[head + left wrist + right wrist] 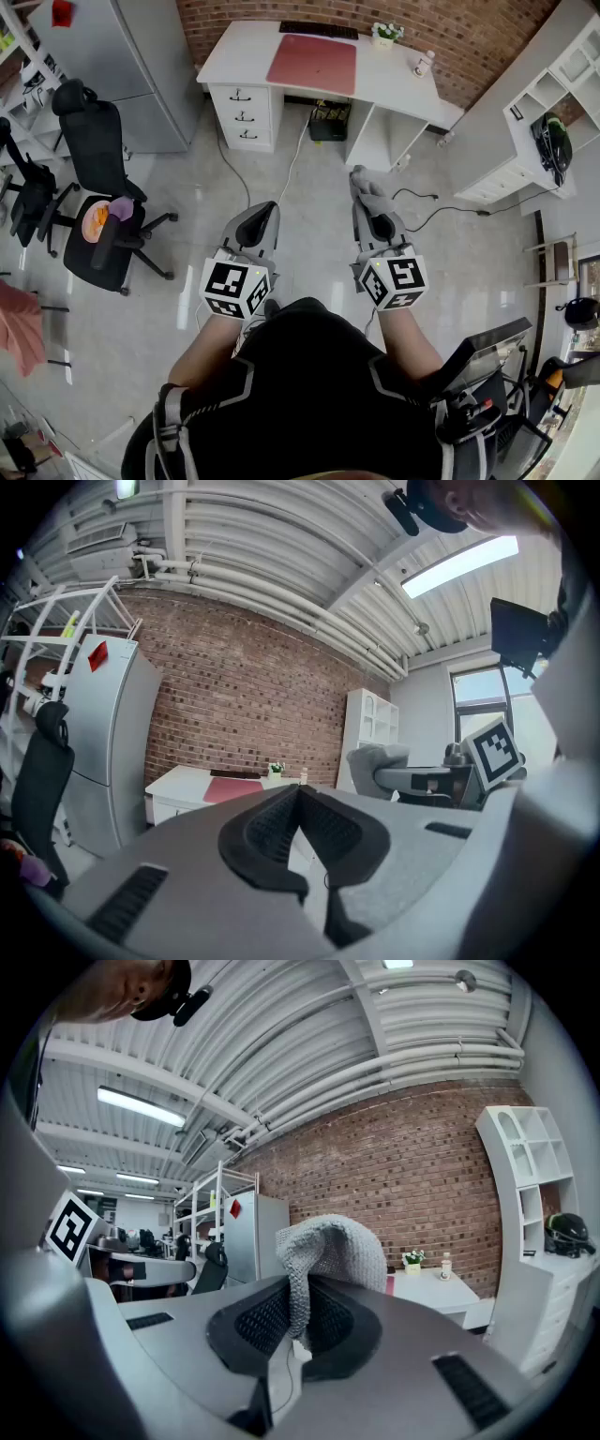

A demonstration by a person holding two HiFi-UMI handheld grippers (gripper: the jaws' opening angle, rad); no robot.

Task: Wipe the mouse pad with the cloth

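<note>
The red mouse pad [312,63] lies on the white desk [246,56] far ahead, by the brick wall; it shows small in the left gripper view as the red mouse pad [234,788]. A grey knitted cloth [328,1251] is pinched between the jaws of my right gripper [298,1312], and it bulges over the tips. In the head view the cloth [367,195] hangs at the front of the right gripper [361,187]. My left gripper [269,208] is shut and holds nothing; its pads meet at the left gripper [299,791]. Both grippers are held over the floor, well short of the desk.
A black keyboard [319,30], a small plant pot [384,36] and a bottle [423,64] sit on the desk. Black office chairs [105,202] stand at the left, a grey cabinet [131,66] behind them. White shelving [544,122] lines the right. Cables [422,211] trail on the floor.
</note>
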